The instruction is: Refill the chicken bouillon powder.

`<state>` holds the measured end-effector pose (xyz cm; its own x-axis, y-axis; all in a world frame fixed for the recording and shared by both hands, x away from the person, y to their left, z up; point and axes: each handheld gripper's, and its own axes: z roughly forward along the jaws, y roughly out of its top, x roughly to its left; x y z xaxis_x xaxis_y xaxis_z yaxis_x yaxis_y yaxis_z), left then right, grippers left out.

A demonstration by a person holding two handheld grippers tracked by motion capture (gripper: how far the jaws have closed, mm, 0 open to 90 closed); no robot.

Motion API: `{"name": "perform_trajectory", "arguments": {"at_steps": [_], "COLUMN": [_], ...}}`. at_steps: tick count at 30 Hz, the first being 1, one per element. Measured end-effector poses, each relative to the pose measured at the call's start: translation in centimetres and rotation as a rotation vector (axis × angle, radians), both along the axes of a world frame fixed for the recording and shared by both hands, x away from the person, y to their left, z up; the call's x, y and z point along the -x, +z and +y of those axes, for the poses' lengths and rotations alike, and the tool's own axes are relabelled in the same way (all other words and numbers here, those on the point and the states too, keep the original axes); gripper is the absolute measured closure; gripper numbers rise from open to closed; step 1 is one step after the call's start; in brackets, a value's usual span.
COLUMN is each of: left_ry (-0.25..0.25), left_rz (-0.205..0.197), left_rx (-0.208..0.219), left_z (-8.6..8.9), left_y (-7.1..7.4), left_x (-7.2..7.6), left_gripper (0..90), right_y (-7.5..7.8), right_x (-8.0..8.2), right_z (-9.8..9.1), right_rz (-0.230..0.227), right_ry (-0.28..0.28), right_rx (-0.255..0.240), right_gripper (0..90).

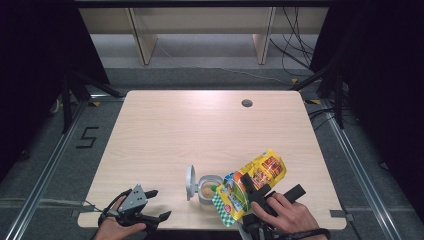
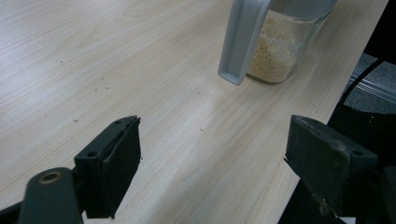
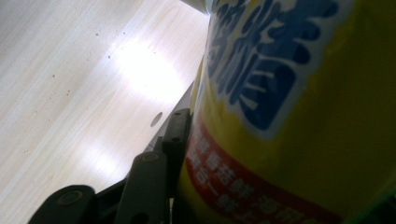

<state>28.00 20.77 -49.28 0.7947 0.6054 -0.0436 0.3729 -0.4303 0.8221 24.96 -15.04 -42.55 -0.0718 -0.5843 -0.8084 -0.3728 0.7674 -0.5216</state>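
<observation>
- While the right gripper [image 1: 256,192] clamps the yellow bag [image 1: 252,182], the bag tips with its lower end over the open jar [image 1: 209,189], a tilt suited to pouring.
- Pale grains already lie in the jar, which stands near the table's [image 1: 200,125] front edge, its grey lid [image 1: 190,181] flipped up to keep the mouth clear.
- Off to the left, the left gripper [image 1: 150,205] rests low with jaws spread and nothing between them, seemingly ready to steady the jar.
</observation>
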Motion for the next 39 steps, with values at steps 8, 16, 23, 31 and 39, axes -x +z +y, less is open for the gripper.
{"name": "perform_trajectory", "arguments": {"at_steps": [8,16,23,31,39], "left_ry": [0.008,0.009,0.015,0.012,0.018], "left_rz": [0.004,0.008,0.024,0.017,0.024], "left_rx": [0.013,0.018,0.000,-0.018,0.015], "left_z": [-0.1,-0.2,-0.1,0.0,-0.2], "left_y": [0.0,0.0,0.0,0.0,-0.1], "left_x": [0.1,0.1,0.2,0.1,0.2], "left_gripper": [17.5,17.5,17.5,17.5,17.5], "right_y": [0.0,-0.4,-0.4,-0.1,-0.1], "right_x": [-0.3,-0.8,-1.3,-1.8,-1.9], "right_z": [-0.5,-1.2,-2.1,-2.0,-2.0], "right_rz": [0.035,0.085,0.167,0.235,0.282], "right_ry": [-0.009,0.004,-0.003,0.021,0.053], "right_rx": [-0.047,-0.148,-0.289,-0.338,-0.408], "right_gripper": [64.2,64.2,64.9,65.8,66.6]}}
